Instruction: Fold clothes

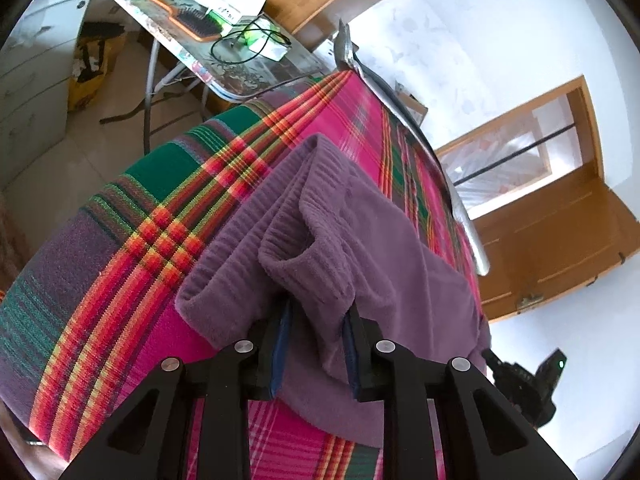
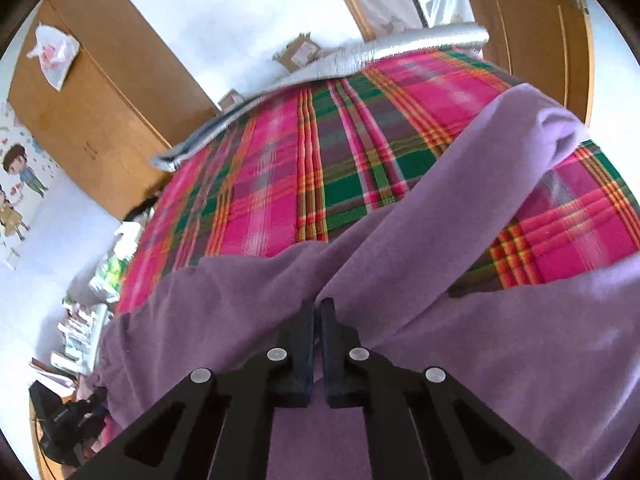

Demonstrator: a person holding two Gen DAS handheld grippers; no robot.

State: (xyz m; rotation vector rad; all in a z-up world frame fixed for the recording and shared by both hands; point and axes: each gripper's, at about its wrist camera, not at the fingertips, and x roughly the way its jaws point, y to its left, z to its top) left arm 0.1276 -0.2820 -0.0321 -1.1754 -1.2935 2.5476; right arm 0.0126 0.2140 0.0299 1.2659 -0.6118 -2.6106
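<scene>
Two hand-held grippers grip one purple garment [image 1: 352, 240] lying on the plaid bedcover [image 1: 132, 240]: the left hand-held gripper [image 1: 318, 320] pinches a ribbed fold at lower centre; the right hand-held gripper [image 2: 319, 308], jaws pressed together, nips cloth at lower centre.

Left gripper [image 1: 318, 312] clamped, right gripper [image 2: 318, 308] closed

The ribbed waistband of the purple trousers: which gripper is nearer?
Left. The left gripper pinches fabric just below the waistband; the right gripper grips plain cloth.
</scene>
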